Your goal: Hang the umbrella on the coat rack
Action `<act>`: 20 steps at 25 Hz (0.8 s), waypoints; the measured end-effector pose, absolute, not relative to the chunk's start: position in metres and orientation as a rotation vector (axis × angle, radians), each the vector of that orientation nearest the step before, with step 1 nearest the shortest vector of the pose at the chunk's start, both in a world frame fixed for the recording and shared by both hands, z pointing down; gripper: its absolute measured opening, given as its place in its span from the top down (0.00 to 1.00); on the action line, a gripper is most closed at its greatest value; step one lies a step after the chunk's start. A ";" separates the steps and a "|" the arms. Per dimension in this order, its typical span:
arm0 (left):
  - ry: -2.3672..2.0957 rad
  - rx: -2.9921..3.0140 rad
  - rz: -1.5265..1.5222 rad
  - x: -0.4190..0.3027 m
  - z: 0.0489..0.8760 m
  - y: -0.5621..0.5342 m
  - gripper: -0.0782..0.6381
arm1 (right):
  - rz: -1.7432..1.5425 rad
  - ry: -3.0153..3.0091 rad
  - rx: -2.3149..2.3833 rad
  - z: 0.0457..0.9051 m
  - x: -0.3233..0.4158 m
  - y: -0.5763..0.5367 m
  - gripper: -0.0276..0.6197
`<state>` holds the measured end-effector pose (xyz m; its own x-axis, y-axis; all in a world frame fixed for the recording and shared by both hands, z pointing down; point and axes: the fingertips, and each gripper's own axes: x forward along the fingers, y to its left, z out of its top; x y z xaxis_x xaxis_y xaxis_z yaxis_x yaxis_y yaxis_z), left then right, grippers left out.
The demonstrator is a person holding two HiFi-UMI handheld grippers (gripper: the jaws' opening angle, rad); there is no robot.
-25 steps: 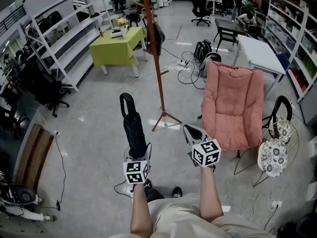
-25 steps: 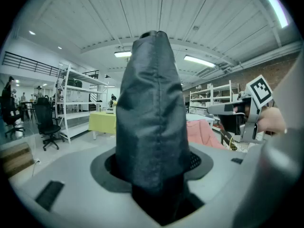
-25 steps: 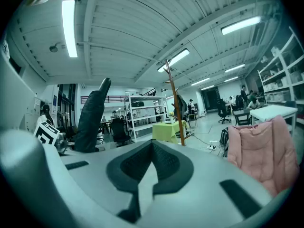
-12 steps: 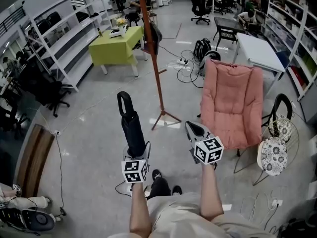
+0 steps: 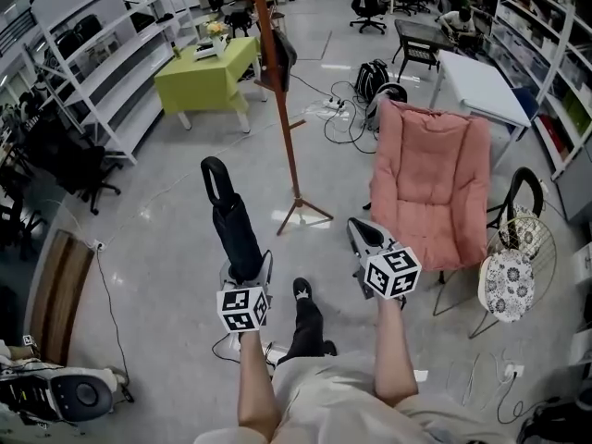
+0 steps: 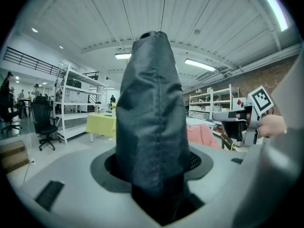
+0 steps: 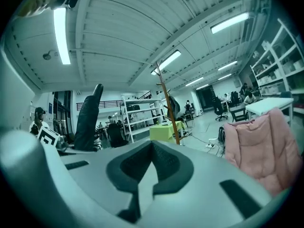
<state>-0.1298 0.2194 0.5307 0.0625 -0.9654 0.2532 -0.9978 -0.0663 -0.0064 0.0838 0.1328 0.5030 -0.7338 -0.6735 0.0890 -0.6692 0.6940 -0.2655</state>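
Fingers (image 6: 71,184) on the left gripper (image 6: 152,184) are clamping the bottom end of the folded black umbrella (image 6: 152,122), and it's sticking up out of them and hogging most of the left gripper view. The right gripper (image 7: 149,172) is carrying nothing, with its jaws pressed together. The head view is giving what that close-up can't: the umbrella's loop handle (image 5: 215,174) is at the far end, leaning a bit left, and the whole thing is being held out over the floor, well short of the coat rack (image 5: 277,91). The rack is standing between the green table (image 5: 203,72) and the pink chair (image 5: 430,183). The right gripper view is showing the rack's upper part with something dark hanging on it (image 7: 173,103). Compared with half a second ago, the umbrella is sitting further left and leaning more, and a shoe (image 5: 301,289) is stepping forward between the arms. The top of the rack is getting cut off in the head view, so I can't make out the hooks there.
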 end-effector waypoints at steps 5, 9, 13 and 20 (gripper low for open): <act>-2.000 2.169 0.268 -0.129 0.533 0.185 0.51 | -0.437 2.944 -1.099 0.505 0.076 0.106 0.95; -2.002 2.186 0.297 -0.139 0.525 0.158 0.51 | -0.446 2.950 -1.089 0.502 0.062 0.081 0.95; -2.011 2.182 0.277 -0.151 0.516 0.124 0.51 | -0.448 2.952 -1.096 0.497 0.051 0.050 0.95; -1.991 2.163 0.249 -0.171 0.518 0.066 0.51 | -0.483 2.931 -1.172 0.497 0.042 -0.015 0.95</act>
